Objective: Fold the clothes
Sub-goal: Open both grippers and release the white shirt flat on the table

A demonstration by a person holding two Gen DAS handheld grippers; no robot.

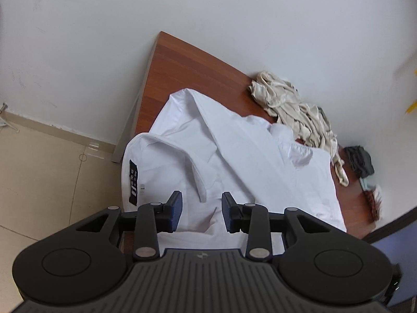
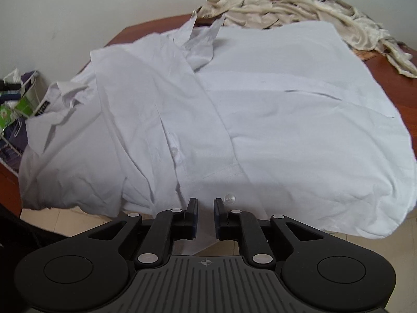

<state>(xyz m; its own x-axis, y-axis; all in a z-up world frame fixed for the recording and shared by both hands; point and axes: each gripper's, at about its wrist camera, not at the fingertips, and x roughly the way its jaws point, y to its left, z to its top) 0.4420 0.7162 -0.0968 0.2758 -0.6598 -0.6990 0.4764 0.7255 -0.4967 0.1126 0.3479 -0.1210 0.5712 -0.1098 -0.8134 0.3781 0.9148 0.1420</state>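
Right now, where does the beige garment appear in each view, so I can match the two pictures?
Left wrist view: the beige garment lies crumpled right of centre, beyond the white shirt.
Right wrist view: the beige garment lies along the top edge, right of centre.
Shared landmark: the white shirt's dark collar label.

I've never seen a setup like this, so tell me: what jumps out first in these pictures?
A big white shirt sprawls across the reddish wooden table, its hem spilling over the near edge. Behind it, against the wall, lies a crumpled beige garment. In the foreground of each view a pair of black tongs, the left tongs and the right tongs, both open, hover at the shirt's edge.
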